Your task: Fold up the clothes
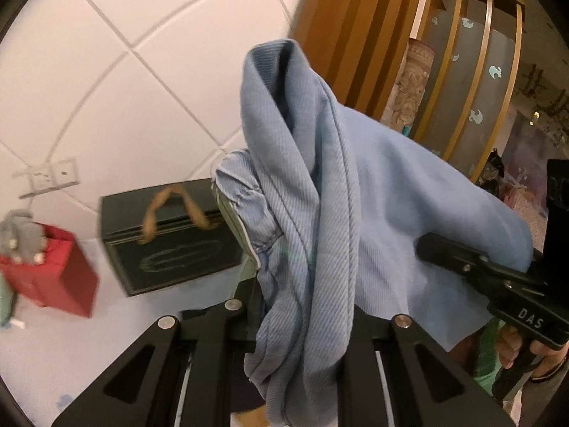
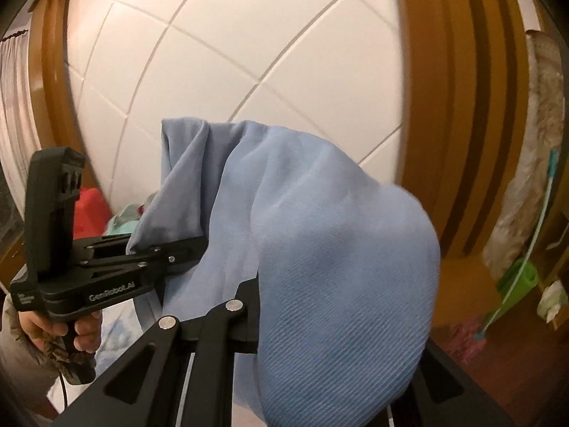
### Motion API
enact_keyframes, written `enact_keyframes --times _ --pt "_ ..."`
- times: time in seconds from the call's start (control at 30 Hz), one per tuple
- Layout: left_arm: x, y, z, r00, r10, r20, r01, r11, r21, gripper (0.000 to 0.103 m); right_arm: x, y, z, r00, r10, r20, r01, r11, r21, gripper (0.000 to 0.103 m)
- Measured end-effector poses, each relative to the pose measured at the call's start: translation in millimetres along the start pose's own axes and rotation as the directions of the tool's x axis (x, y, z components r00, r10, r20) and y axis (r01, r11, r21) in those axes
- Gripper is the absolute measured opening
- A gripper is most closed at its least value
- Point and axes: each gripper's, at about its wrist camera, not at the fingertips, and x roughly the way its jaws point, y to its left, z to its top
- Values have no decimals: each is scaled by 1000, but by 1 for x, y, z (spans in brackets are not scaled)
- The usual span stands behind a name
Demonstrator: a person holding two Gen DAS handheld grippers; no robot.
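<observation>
The light blue garment is seen to be woven cloth, matt, with a fine diagonal rib. The left gripper and right gripper are made of matt black plastic or metal, which of the two cannot be told, fitted with bright, smooth metal pins. The wall tiles are shown white, smooth and slightly glossy. The door frame is presented as brown wood with a shiny finish. The black bag looks smooth, the red bag matt.

Black tongs marked "GenRobot.AI"; sleeve possibly camouflage-patterned.
</observation>
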Motion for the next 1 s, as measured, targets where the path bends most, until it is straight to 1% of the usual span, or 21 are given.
enact_keyframes --times 0.07,0.1,0.13,0.2,0.23,0.27,0.3,0.33,0.37,0.4,0.43,0.47,0.53,0.6,0.67,0.73,0.8,0.83,0.9,0.97,1.0 --pt "27 -4 -11 999 -7 -42 7 1000 -2 15 6 -20 -6 1000 -7 -8 7 1000 6 13" --pt "41 -5 -19 998 -9 -69 8 1000 -3 15 13 -28 -15 1000 -10 -22 10 1000 10 14" --pt "59 -2 -32 994 -4 -107 3 1000 -7 16 24 -36 -28 999 -5 -46 6 1000 23 14" --pt "88 8 -53 985 18 -173 -23 999 -27 24 50 -52 -62 994 5 -110 3 998 69 17" --pt "104 16 -69 974 40 -223 -48 998 -30 28 65 -61 -81 989 10 -149 5 995 100 19" --pt "119 23 -85 960 65 -273 -76 997 -30 34 81 -69 -100 982 17 -189 8 991 131 24" --pt "132 31 -100 943 103 -317 -113 993 -15 40 97 -75 -121 971 22 -239 19 986 165 31" --pt "143 38 -116 930 129 -345 -139 990 -4 49 113 -82 -143 956 25 -291 36 979 201 35" --pt "146 41 -122 926 136 -351 -148 989 -6 54 122 -86 -158 947 30 -321 47 972 228 42" --pt "144 44 -123 926 144 -348 -157 988 -11 57 130 -90 -172 937 37 -347 56 965 255 49" --pt "143 47 -124 926 151 -346 -167 986 -17 65 133 -92 -179 936 54 -347 48 959 279 54" --pt "141 50 -125 926 158 -343 -176 984 -22 71 134 -94 -185 936 68 -346 42 953 300 59" --pt "134 54 -122 928 168 -332 -187 982 -26 71 129 -95 -179 946 59 -319 44 951 306 67" --pt "121 55 -116 930 191 -313 -203 979 -5 73 124 -95 -173 955 49 -292 47 949 311 86" --pt "105 53 -112 932 221 -286 -223 974 27 76 109 -96 -162 969 21 -248 59 948 312 91" --pt "92 47 -109 933 250 -260 -241 968 65 76 89 -99 -155 977 -27 -213 91 950 300 92" --pt "79 39 -106 932 276 -234 -258 960 105 76 78 -103 -146 978 -57 -199 115 950 289 92" --pt "70 34 -109 933 285 -220 -264 957 120 76 73 -99 -148 977 -59 -206 118 951 286 92" --pt "54 22 -115 942 276 -191 -252 957 141 76 64 -93 -152 974 -61 -220 123 952 281 92" --pt "44 11 -121 948 259 -186 -234 961 144 76 61 -80 -157 970 -55 -237 120 955 271 94" --pt "38 6 -124 950 250 -185 -224 963 146 77 58 -74 -159 969 -55 -240 120 956 266 102"
